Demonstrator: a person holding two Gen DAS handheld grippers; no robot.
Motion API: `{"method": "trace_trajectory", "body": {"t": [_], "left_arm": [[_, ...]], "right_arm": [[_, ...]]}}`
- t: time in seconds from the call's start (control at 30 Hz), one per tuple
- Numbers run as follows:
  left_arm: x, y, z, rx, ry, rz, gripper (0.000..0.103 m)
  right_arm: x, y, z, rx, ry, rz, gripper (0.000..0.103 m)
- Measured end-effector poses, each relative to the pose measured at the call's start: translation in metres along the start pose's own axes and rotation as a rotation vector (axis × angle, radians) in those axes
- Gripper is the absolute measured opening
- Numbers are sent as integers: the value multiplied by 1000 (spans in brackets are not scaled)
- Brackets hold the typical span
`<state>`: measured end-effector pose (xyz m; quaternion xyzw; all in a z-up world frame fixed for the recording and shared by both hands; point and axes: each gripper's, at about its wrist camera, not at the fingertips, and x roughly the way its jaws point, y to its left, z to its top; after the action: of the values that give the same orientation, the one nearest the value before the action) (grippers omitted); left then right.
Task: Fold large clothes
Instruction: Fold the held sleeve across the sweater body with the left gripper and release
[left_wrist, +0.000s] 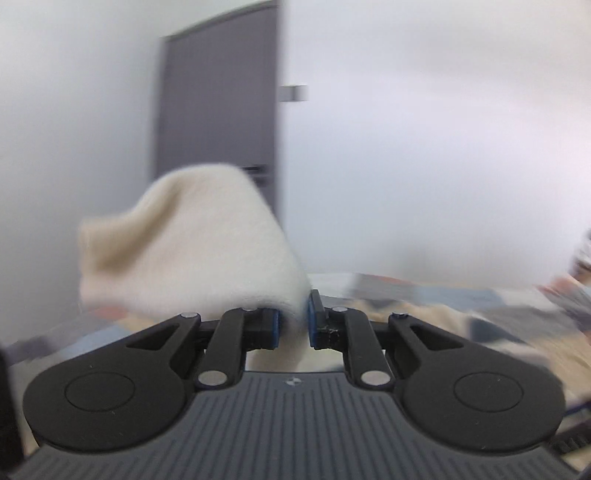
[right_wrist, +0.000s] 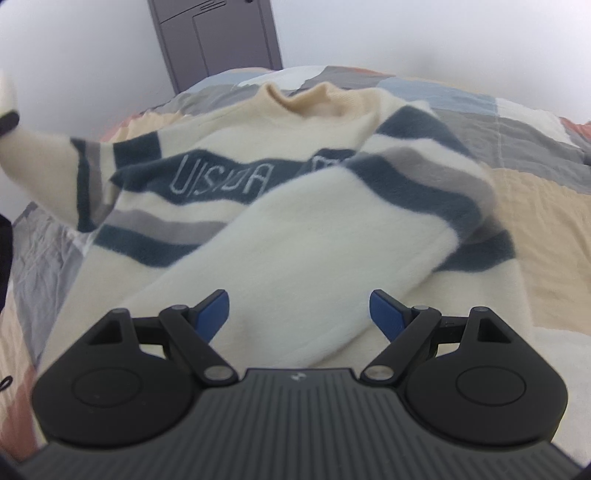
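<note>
Sweater collar far, folded sleeve diagonal

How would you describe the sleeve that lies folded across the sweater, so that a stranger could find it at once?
On the patchwork quilt lies a cream knitted sweater with dark teal and grey stripes. Its folded sleeve runs diagonally across the chest, from the upper right shoulder down toward the open right gripper. Unlike the other sleeve, lifted at the left edge, it lies flat and partly covers the white lettering.

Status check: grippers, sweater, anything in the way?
Left gripper shut on cream sleeve end. Right gripper open above folded sleeve. Sweater on quilt. No obstruction seen.
</note>
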<state>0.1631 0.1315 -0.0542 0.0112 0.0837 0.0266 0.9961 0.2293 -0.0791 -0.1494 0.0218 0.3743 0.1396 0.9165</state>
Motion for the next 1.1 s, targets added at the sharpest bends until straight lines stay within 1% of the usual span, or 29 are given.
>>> {"method": "trace_trajectory", "body": {"t": [0.07, 0.17, 0.23, 0.3, 0.37, 0.4, 0.5, 0.6, 0.67, 0.7, 0.73, 0.77, 0.8, 0.83, 0.87, 0.9, 0.97, 1.0, 1.03, 1.1], "left_arm": [[2, -23, -10, 4, 47, -58, 17], [6, -54, -34, 53, 147, -117, 17], [10, -69, -55, 43, 248, -154, 17], [23, -75, -77, 22, 368, -182, 17], [34, -81, -96, 40, 470, -194, 17], [40, -83, -101, 51, 500, -196, 17], [51, -75, -106, 22, 512, -211, 17], [54, -71, -100, 3, 515, -225, 18], [50, -66, -95, -30, 525, -237, 29], [49, -64, -91, -54, 536, -245, 42], [46, -61, -88, -82, 544, -254, 62], [35, -59, -83, -104, 548, -259, 70], [31, -58, -81, -117, 541, -242, 80], [22, -54, -78, -121, 537, -208, 83], [14, -49, -77, -125, 541, -178, 84], [7, -43, -76, -145, 549, -161, 84], [-5, -27, -79, -216, 571, -151, 84], [-12, -17, -78, -248, 577, -129, 84], [-18, -7, -77, -275, 577, -96, 84], [-18, 8, -75, -326, 577, -57, 84]], "right_arm": [[-4, -6, 2, 6, -17, -11, 85], [-8, -19, 7, 41, -35, -24, 85], [-11, -28, 11, 83, -49, -26, 85], [-12, -37, 14, 117, -55, -25, 85], [-12, -43, 15, 139, -59, -33, 85], [-11, -44, 16, 147, -59, -36, 85], [-12, -47, 15, 160, -62, -29, 85], [-15, -45, 14, 166, -65, -6, 85], [-17, -43, 15, 179, -73, 28, 85], [-19, -41, 15, 190, -83, 62, 85], [-21, -40, 15, 195, -94, 109, 84], [-22, -38, 16, 195, -100, 148, 84], [-24, -34, 15, 188, -104, 176, 84], [-25, -29, 14, 176, -110, 202, 84], [-26, -23, 13, 163, -117, 230, 84], [-27, -18, 12, 159, -124, 277, 85], [-24, -6, 10, 175, -121, 416, 86], [-22, 3, 11, 175, -114, 460, 85], [-20, 12, 13, 165, -115, 482, 85], [-15, 33, 19, 112, -126, 475, 85]]}}
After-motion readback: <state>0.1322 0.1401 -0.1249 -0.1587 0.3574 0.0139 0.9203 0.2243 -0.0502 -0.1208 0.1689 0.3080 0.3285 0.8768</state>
